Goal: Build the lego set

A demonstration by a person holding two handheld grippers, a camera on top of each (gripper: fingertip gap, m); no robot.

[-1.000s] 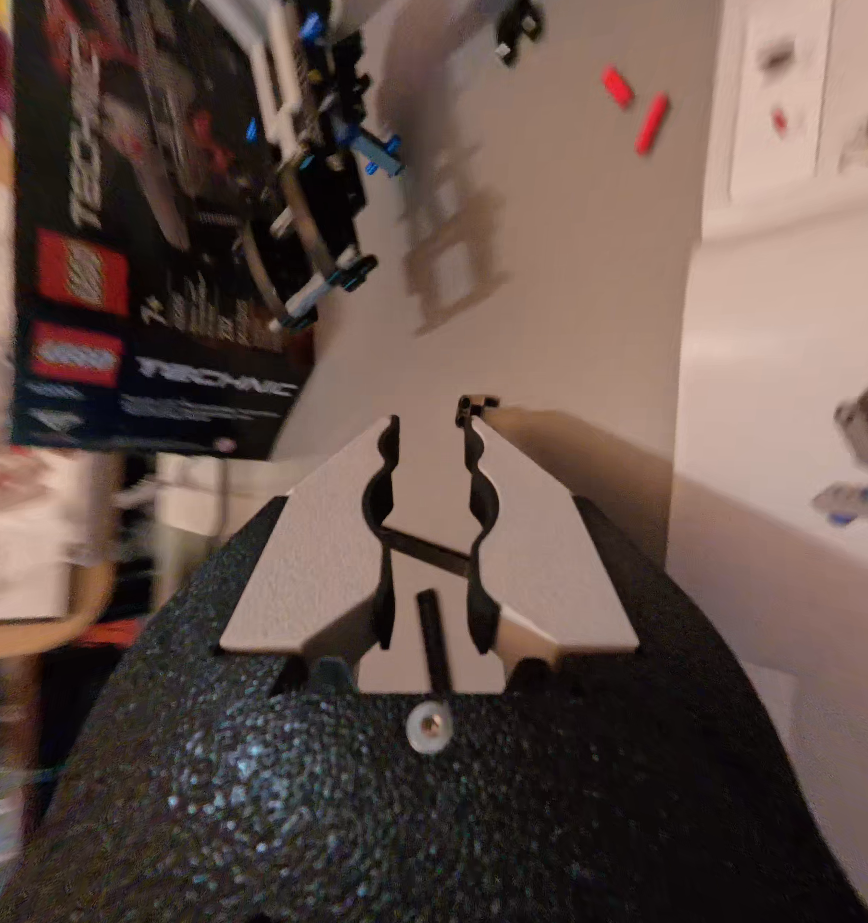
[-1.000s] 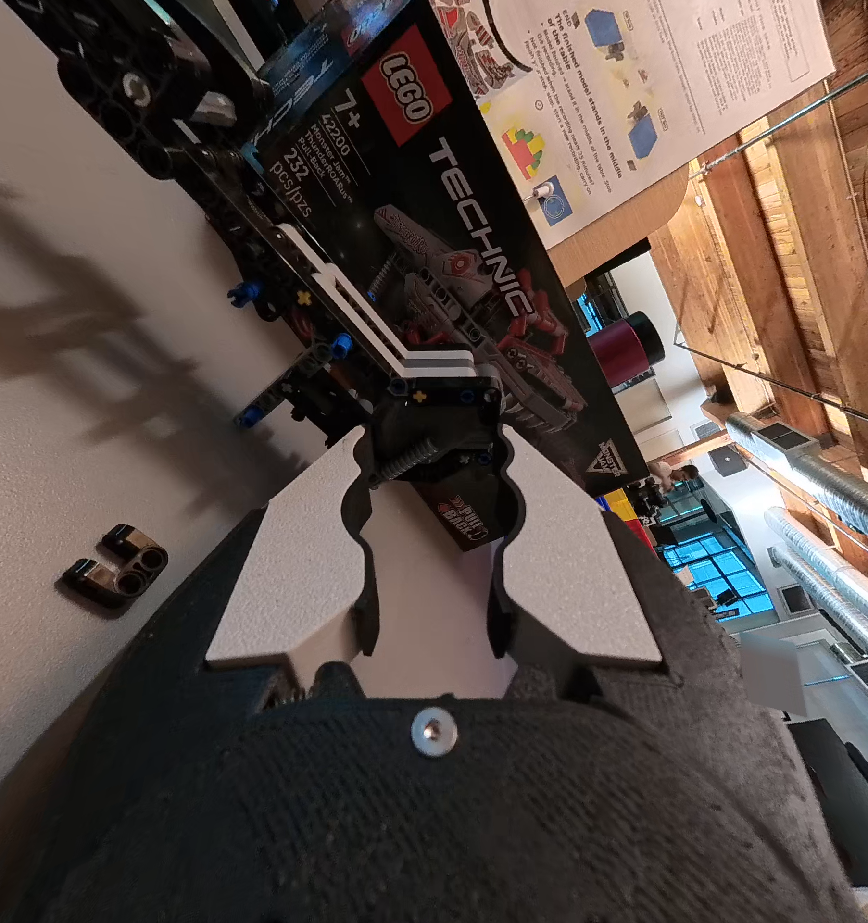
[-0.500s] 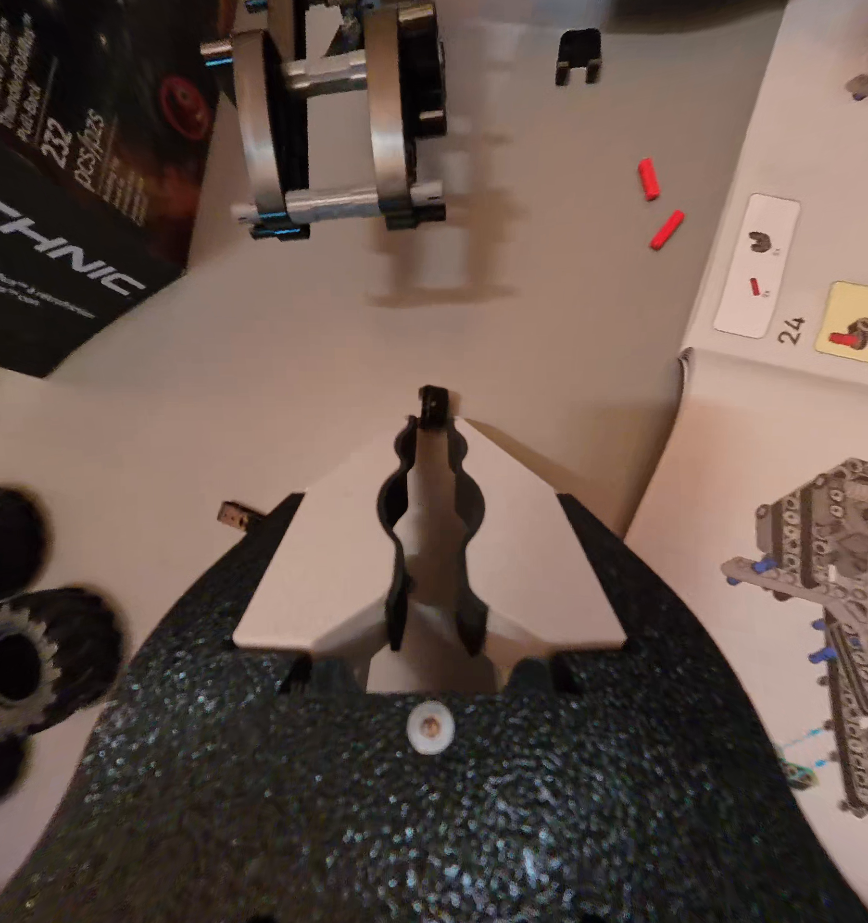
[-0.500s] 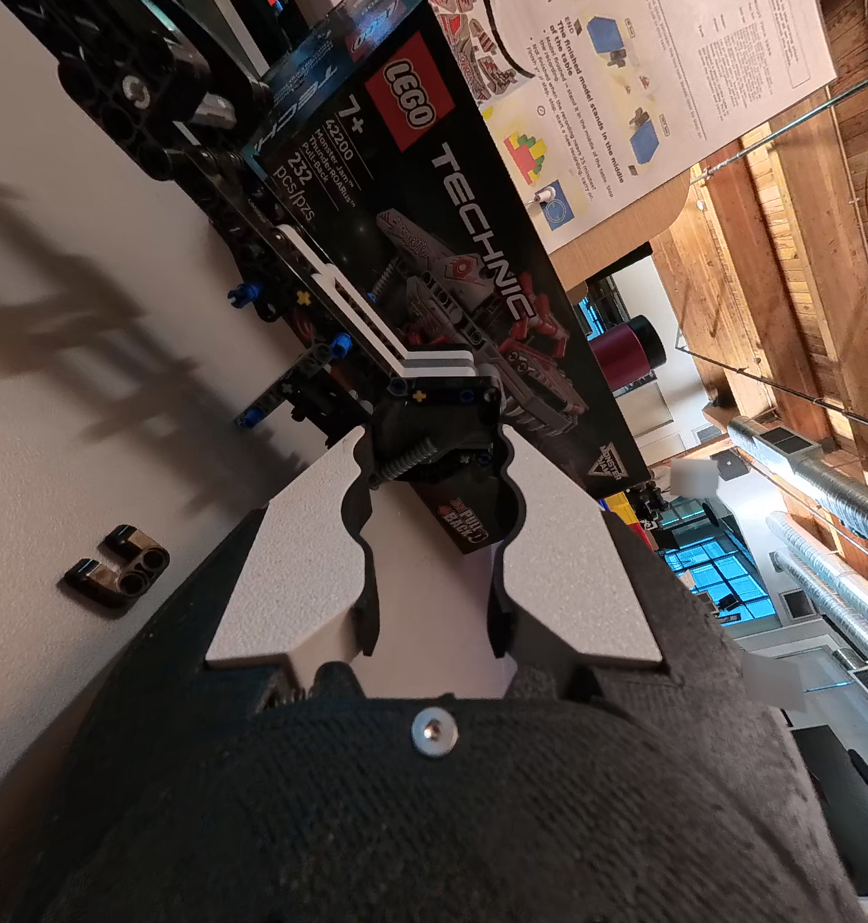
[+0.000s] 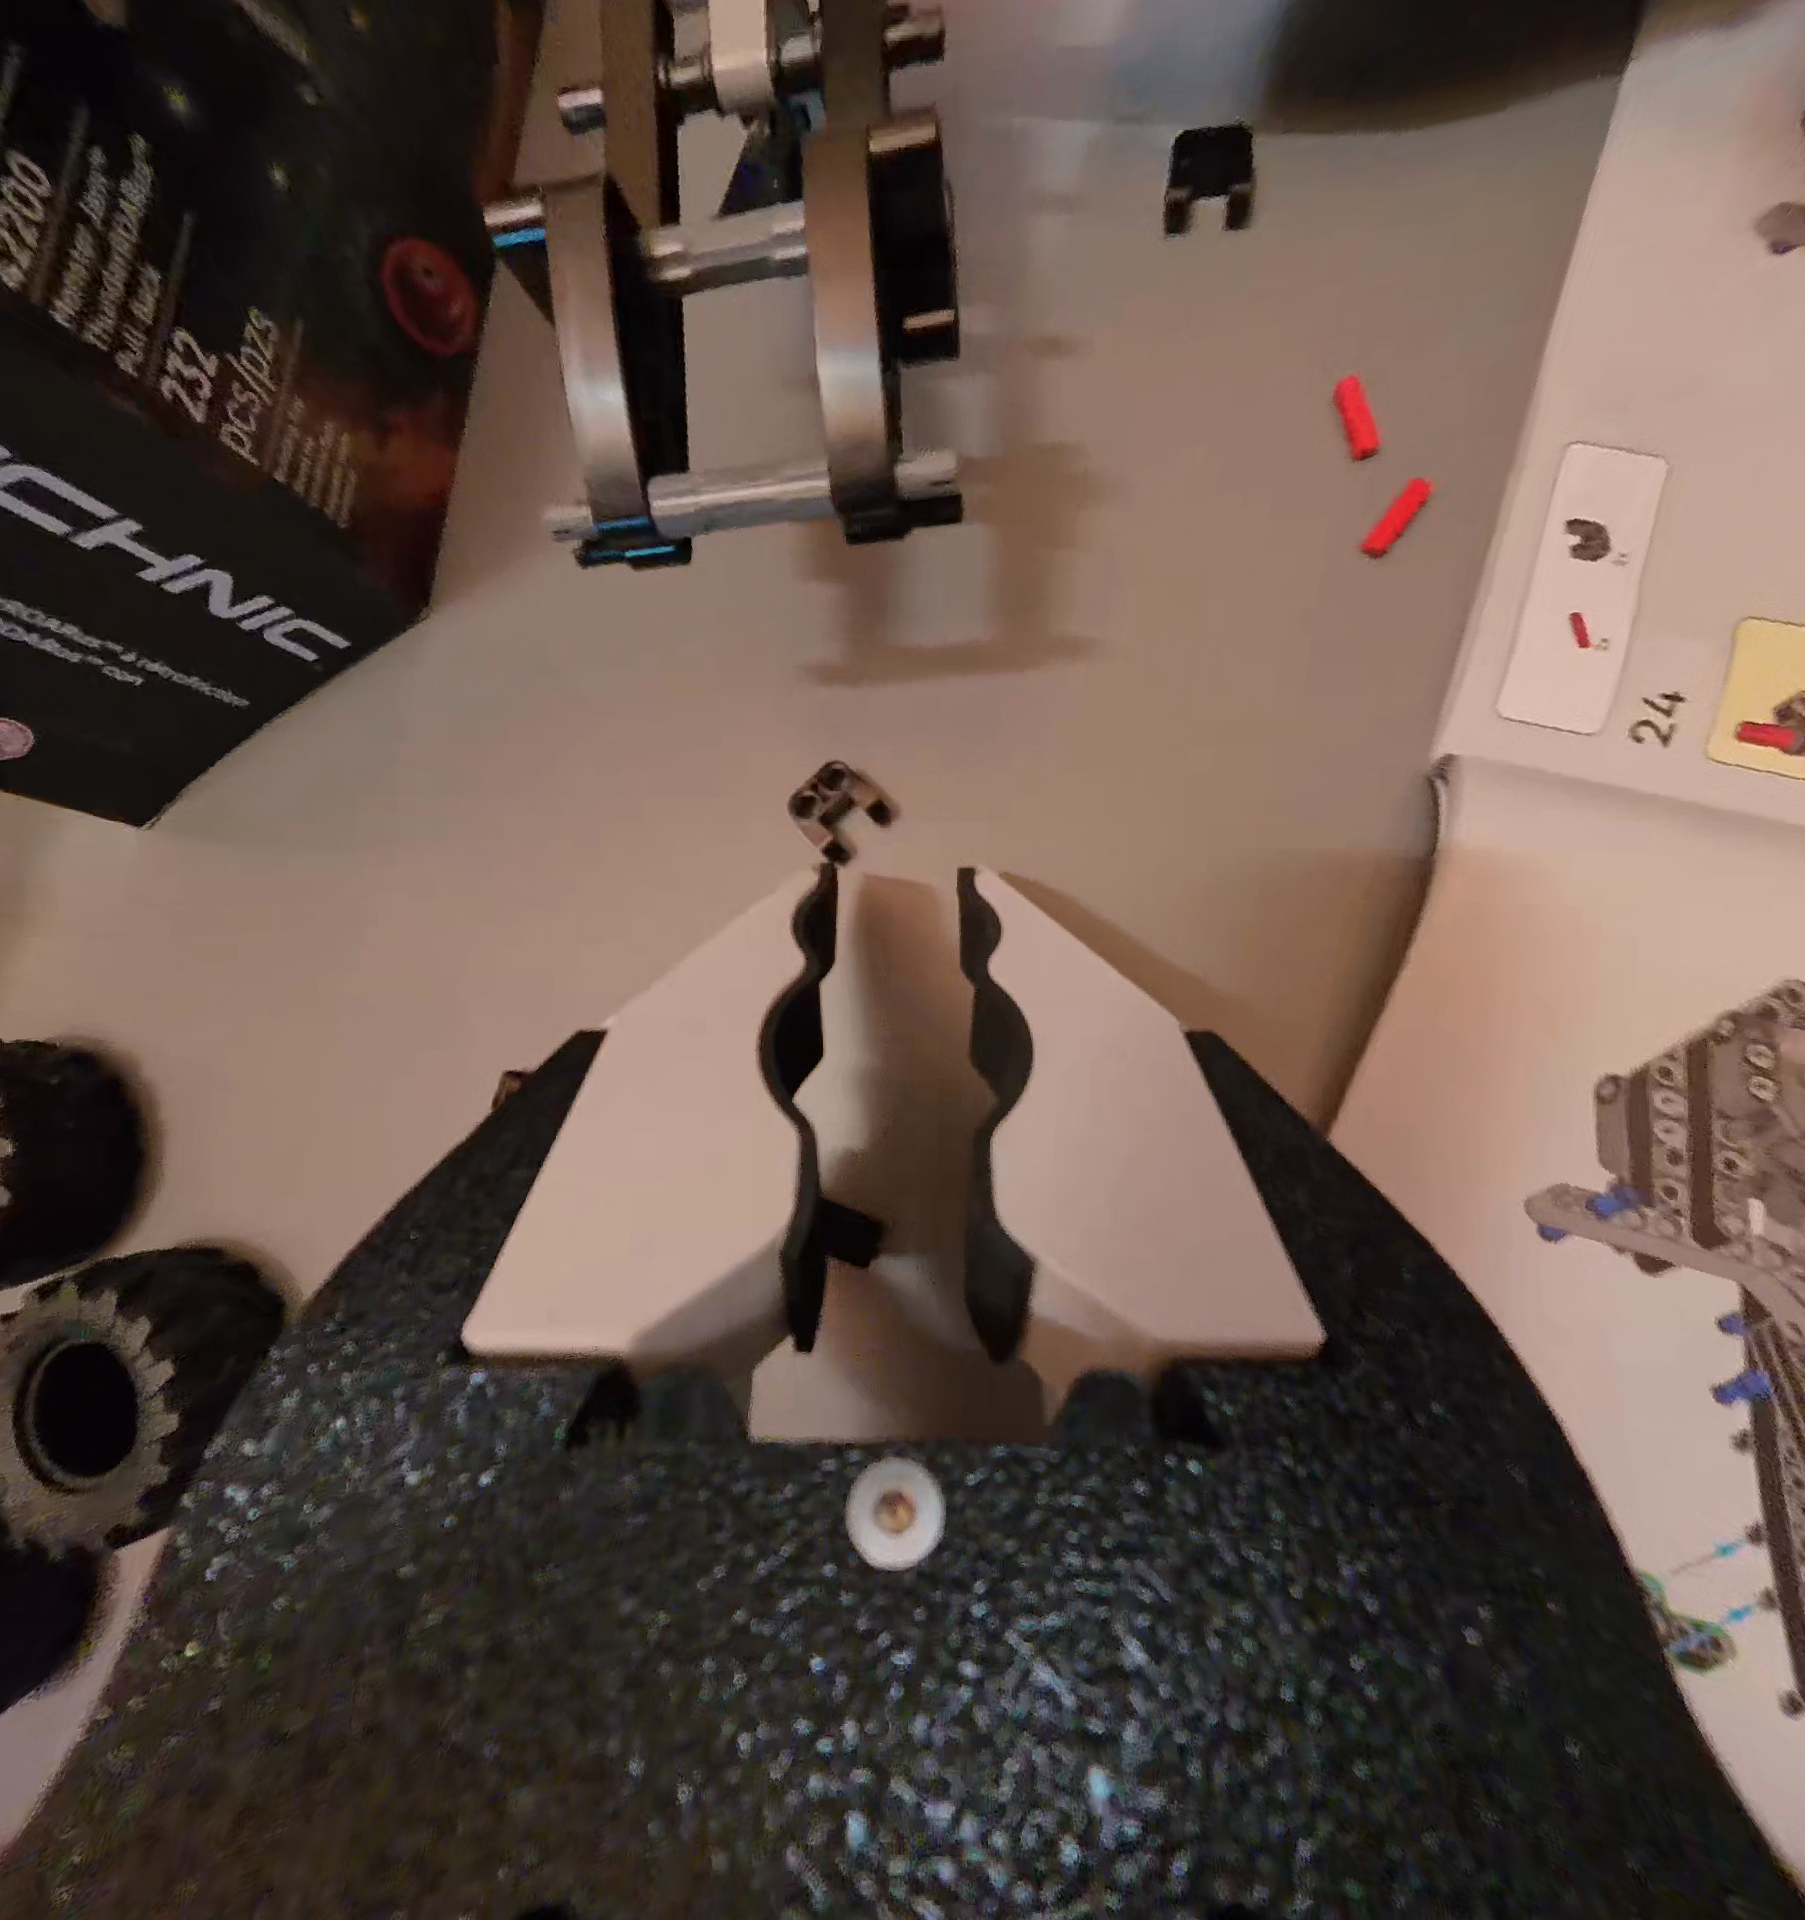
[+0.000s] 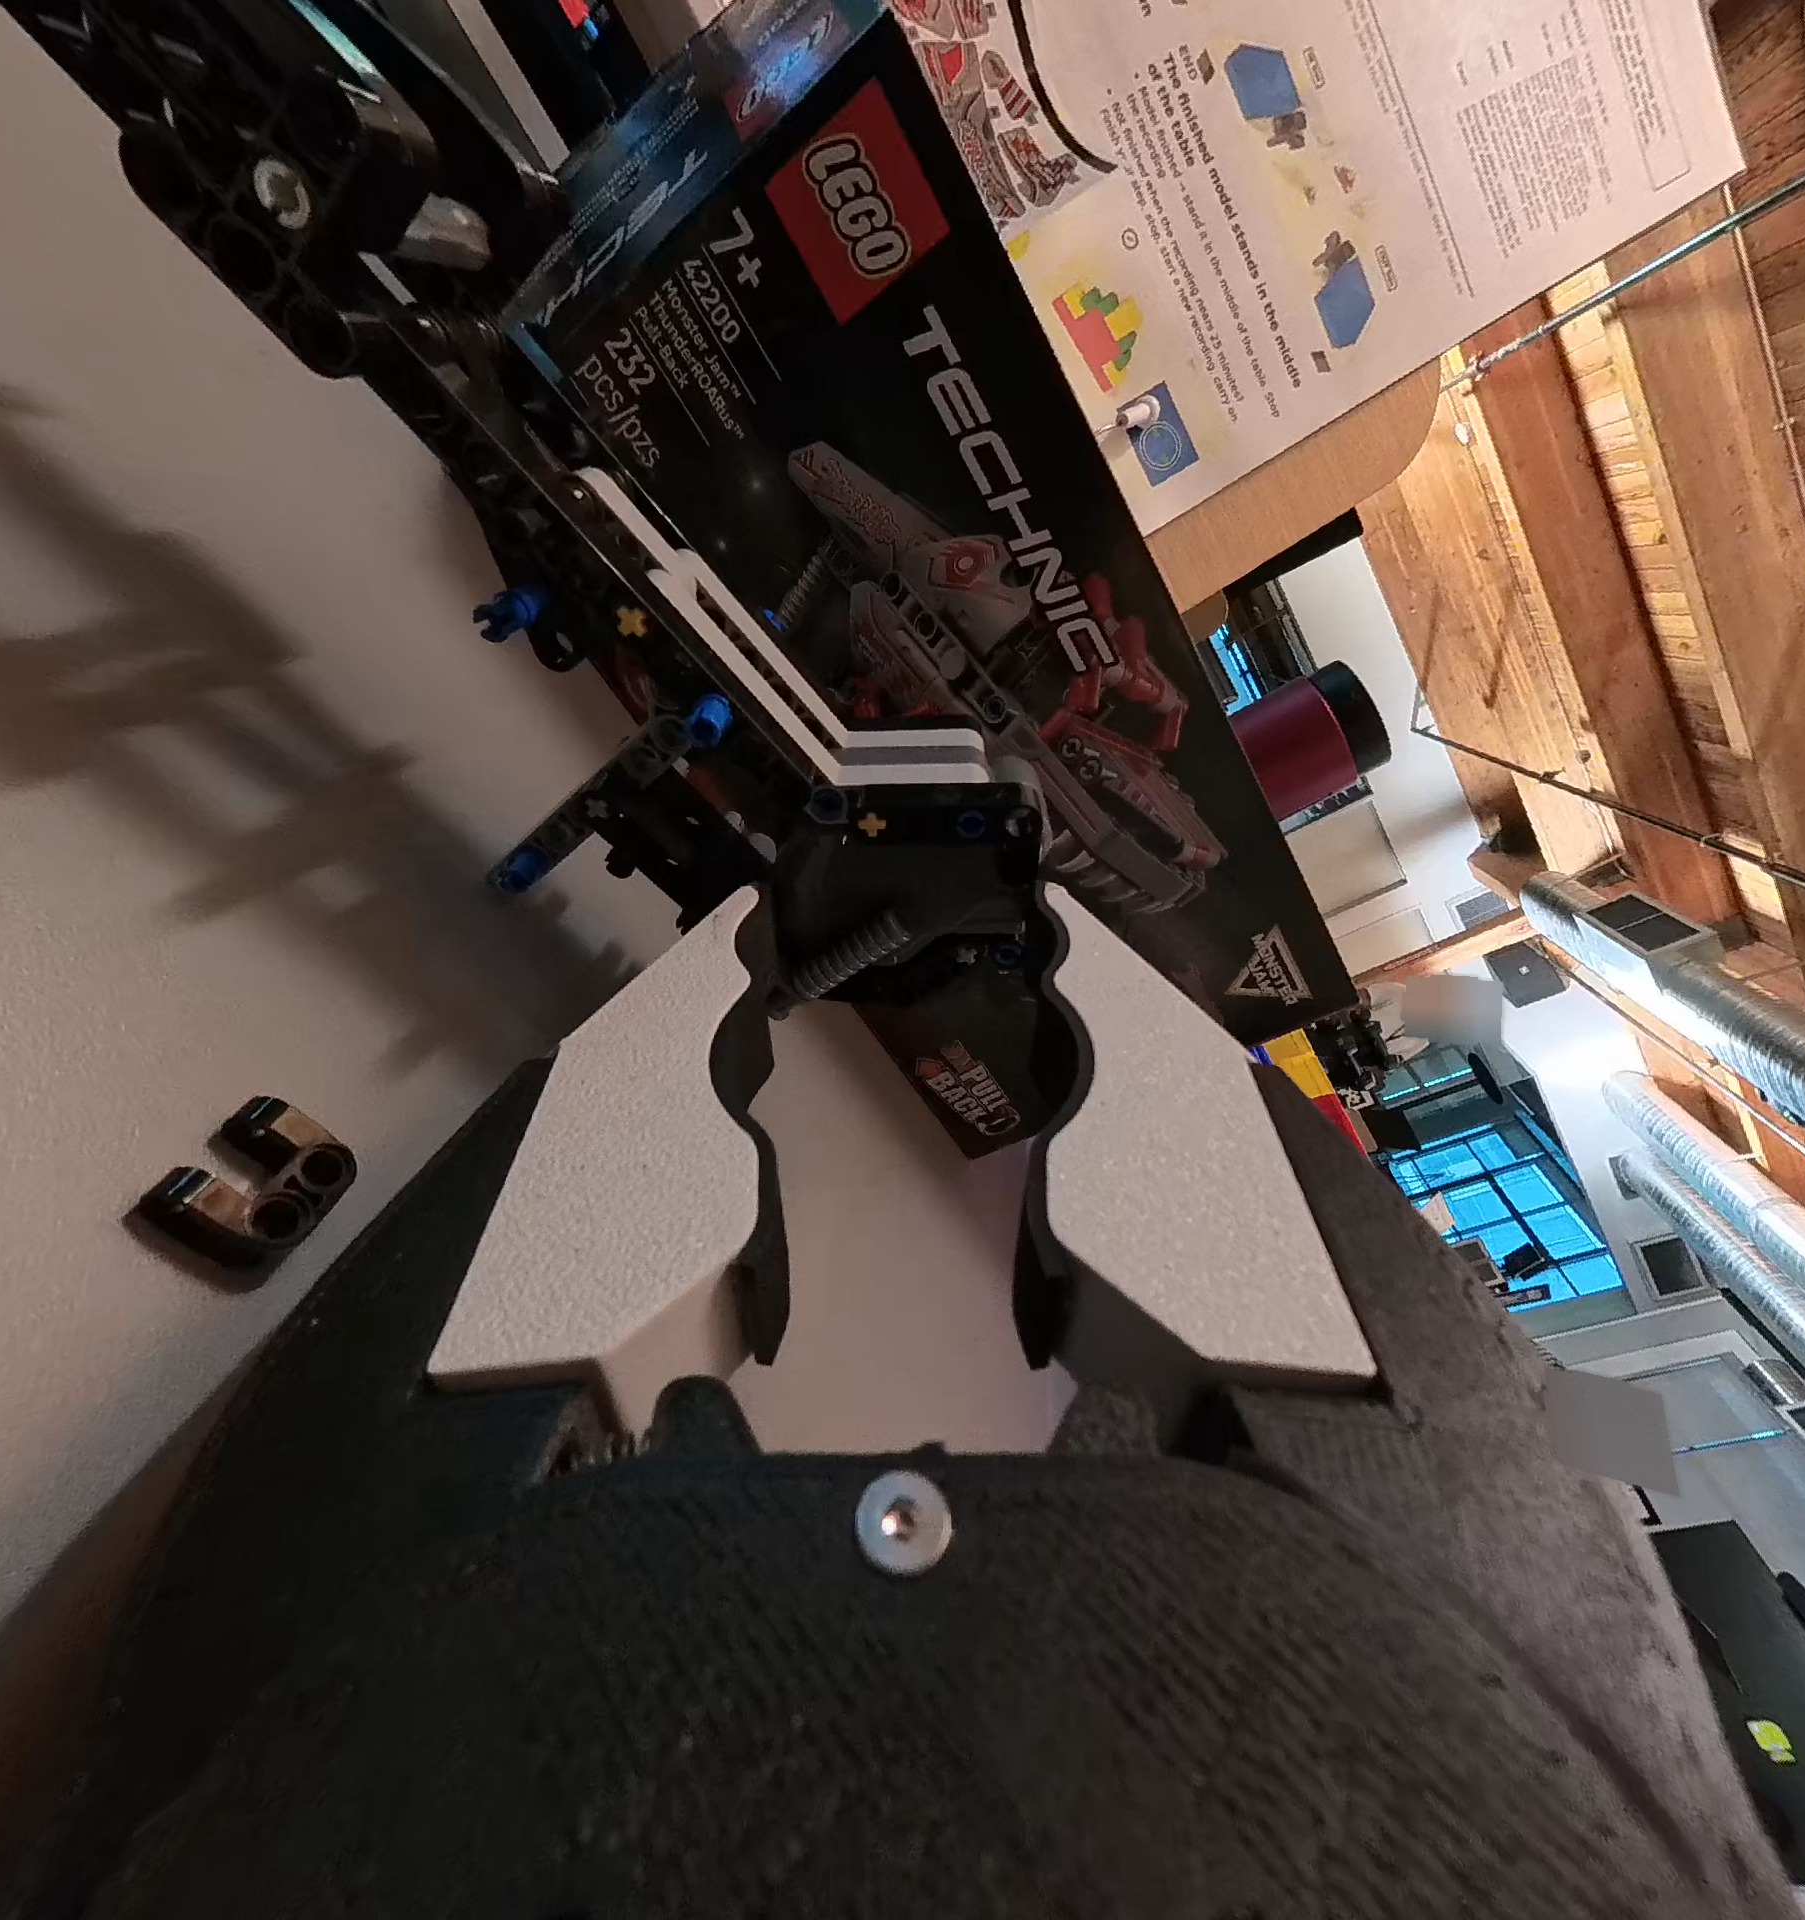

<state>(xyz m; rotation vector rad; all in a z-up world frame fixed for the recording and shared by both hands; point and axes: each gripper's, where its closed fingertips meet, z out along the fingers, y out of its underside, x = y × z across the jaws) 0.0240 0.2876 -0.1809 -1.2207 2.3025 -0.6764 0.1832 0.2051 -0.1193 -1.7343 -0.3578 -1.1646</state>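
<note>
My left gripper [image 5: 898, 878] is open and empty, low over the table. A small black connector [image 5: 838, 805] lies just beyond its left fingertip. My right gripper [image 6: 898, 899] is shut on the end of the black chassis model [image 6: 908, 862], which has white beams, blue pins and a grey spring. The model also shows at the top of the left wrist view [image 5: 752, 312], held up off the table. Two red pins [image 5: 1355, 416] lie to the right of it. A black U-shaped piece [image 5: 1207, 177] lies farther back and also shows in the right wrist view [image 6: 254, 1179].
The black set box [image 5: 150, 416] stands at the left, behind the model in the right wrist view [image 6: 877, 468]. The open instruction booklet [image 5: 1656, 935] lies at the right. Black tyres [image 5: 77, 1392] lie at the left edge. One gripper's finger ends stand about 20 cm off the other's. My right gripper is the nearer one to the black U-shaped piece [image 5: 1207, 177]: about 8 cm, against 15 cm. The right camera catches it too, in the right wrist view [image 6: 253, 1154].
My left gripper turned to face down over the table, then opened and let go of the small black connector. My right gripper has kept still on the model.
</note>
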